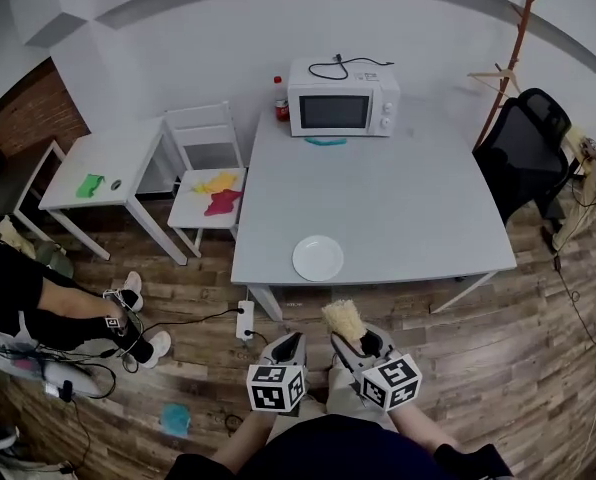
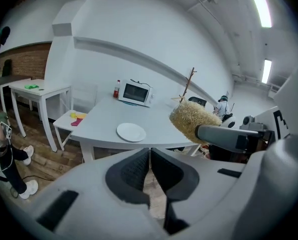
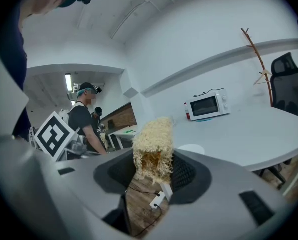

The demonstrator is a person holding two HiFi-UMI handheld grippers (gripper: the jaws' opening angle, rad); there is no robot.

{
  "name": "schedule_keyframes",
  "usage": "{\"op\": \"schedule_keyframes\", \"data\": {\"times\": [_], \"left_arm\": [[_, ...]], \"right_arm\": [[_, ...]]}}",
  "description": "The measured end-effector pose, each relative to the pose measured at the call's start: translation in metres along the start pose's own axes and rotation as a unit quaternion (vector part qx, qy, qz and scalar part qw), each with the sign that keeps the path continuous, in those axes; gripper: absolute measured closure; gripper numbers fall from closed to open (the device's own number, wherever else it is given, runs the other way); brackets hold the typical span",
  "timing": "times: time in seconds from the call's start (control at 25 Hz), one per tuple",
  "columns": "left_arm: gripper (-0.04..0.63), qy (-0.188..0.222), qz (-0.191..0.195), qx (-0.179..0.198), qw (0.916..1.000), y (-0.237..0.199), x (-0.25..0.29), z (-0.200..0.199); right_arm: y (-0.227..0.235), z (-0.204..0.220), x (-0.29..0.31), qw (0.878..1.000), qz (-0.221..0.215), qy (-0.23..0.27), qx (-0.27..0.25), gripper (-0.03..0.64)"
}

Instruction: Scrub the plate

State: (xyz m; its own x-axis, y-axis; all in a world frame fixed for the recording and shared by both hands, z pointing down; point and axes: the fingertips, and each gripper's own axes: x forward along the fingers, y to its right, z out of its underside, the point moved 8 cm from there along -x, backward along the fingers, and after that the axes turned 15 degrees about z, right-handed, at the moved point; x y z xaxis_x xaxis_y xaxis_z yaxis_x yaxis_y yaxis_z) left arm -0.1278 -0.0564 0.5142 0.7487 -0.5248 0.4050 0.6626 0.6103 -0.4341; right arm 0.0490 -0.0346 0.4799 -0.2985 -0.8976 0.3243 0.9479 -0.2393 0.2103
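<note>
Left jaws together; right on scrubber (image 3: 152,143)

Fibrous scrubber (image 1: 343,318), smooth plate (image 1: 318,258), matt table (image 1: 408,208), wood floor (image 1: 518,368)

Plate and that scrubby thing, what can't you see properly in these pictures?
- Plate: too small in every view to tell clean from dirty; in the right gripper view the scrubber covers part of it.
- Scrubber's lower end: hidden between the right gripper's pads.
- Bottle label: too small, head view.
</note>
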Motion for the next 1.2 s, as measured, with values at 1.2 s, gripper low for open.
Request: {"op": "schedule_keyframes", "data": {"times": [1.2], "left_arm": [[0.572,0.003,0.021,0.020,0.9996,0.006,-0.031,0.008]], "right_arm": [[-0.036,0.011,-0.025,0.999,0.015,0.010,-0.038,0.434]]}}
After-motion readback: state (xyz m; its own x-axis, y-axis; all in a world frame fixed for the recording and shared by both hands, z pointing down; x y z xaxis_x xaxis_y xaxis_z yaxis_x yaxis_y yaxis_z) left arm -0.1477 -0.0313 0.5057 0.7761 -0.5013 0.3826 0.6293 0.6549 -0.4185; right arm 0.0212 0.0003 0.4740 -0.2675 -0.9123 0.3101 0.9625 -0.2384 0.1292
